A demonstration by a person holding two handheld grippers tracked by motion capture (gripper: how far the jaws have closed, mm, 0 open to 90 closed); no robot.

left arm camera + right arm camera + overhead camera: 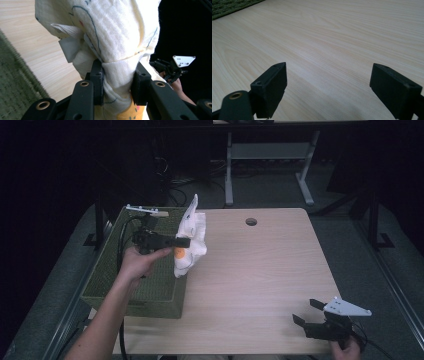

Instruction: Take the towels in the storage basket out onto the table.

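Nearest you, your right gripper (312, 312) rests at the table's (260, 285) front edge with its jaws spread wide and nothing between them. Farther off, your left gripper (182, 242) pinches the bunched cream cloth (192, 237), lifted between the green basket (150, 290) and the tabletop — picked up, then, but not yet laid down or spread.

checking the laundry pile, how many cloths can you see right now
1. A cream printed cloth hangs bunched in the left gripper, above the table's left edge beside the green woven basket. More may lie hidden in the basket behind the hand.
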